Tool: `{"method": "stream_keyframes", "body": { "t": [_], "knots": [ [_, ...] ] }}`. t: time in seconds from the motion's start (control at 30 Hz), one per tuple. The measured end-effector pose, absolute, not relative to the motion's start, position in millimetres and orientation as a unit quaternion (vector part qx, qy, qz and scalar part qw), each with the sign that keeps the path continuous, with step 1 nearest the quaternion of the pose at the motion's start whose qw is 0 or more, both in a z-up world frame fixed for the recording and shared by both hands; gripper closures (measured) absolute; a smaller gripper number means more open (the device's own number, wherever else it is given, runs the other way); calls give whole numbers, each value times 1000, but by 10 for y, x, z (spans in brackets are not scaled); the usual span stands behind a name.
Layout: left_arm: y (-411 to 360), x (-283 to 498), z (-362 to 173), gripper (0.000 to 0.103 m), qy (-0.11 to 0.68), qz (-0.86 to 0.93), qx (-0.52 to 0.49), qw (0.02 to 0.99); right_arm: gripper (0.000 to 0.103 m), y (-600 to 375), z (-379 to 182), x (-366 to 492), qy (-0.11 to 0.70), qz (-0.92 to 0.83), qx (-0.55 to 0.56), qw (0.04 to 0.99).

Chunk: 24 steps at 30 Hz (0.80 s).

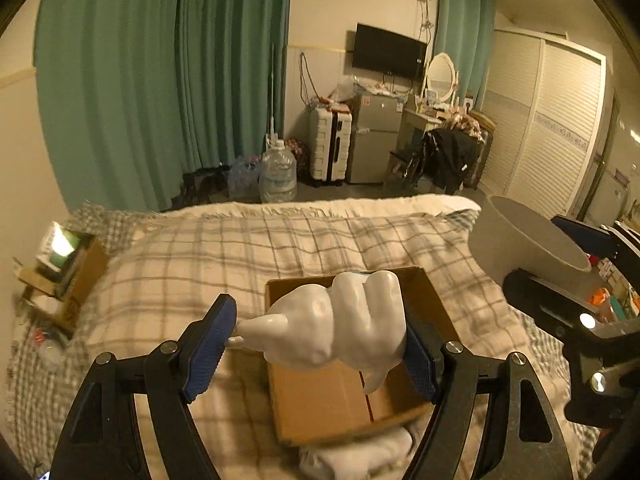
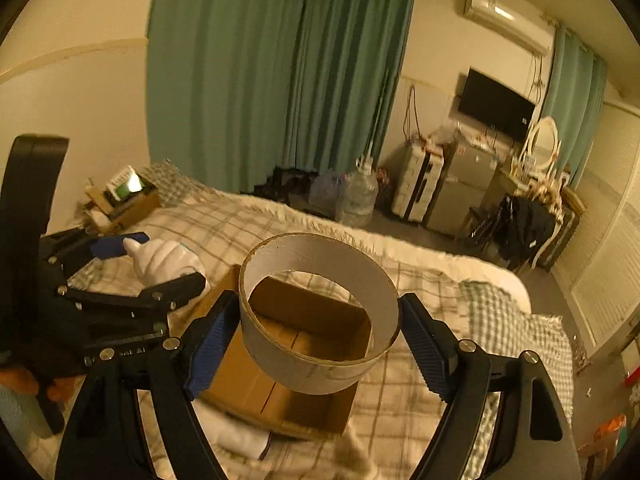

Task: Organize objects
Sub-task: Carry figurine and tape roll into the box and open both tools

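Above an open cardboard box (image 1: 328,400) on the plaid bed (image 1: 200,248), the left gripper (image 1: 320,344) pinches a white fist-shaped figurine (image 1: 340,320) lying crosswise, thumb pointing left; the right gripper (image 2: 316,336) clasps a cardboard ring (image 2: 320,320), opening upward.

The white figurine (image 1: 340,320) hides part of the cardboard box (image 1: 320,404); the white cloth (image 1: 360,456) lies half beneath it.

I see the open cardboard box (image 2: 288,364) has room inside; my white ring (image 2: 320,320) hangs over it.
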<state>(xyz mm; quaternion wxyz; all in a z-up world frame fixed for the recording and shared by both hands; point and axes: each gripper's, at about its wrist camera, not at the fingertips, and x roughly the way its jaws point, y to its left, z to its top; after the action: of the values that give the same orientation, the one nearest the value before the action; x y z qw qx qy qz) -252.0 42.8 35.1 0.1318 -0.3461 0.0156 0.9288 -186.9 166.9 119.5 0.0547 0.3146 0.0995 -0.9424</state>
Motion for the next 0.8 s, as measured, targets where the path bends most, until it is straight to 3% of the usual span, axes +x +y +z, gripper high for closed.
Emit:
{"method": "stream_keyframes", "body": {
  "t": [0.27, 0.4, 0.43, 0.47, 0.5, 0.8],
  "knots": [
    [660, -2950, -370, 24, 56, 911, -385, 135, 23, 1873, 473, -2546, 78, -923, 373, 55],
    [678, -2945, -471, 20, 76, 915, -368, 146, 21, 1961, 349, -2554, 57, -929, 358, 67],
    [677, -2932, -449, 17, 77, 918, -361, 145, 19, 1984, 361, -2547, 48, -931, 354, 75],
    [672, -2895, -411, 7, 76, 921, -354, 142, 9, 2000, 366, -2522, 44, -932, 352, 75],
    [660, -2875, -360, 0, 74, 924, -349, 141, 7, 2022, 418, -2483, 43, -936, 344, 66],
    [399, -2252, 297, 0, 68, 932, -334, 121, 7, 2158, 1229, -1654, 63, -946, 316, 36]
  ]
}}
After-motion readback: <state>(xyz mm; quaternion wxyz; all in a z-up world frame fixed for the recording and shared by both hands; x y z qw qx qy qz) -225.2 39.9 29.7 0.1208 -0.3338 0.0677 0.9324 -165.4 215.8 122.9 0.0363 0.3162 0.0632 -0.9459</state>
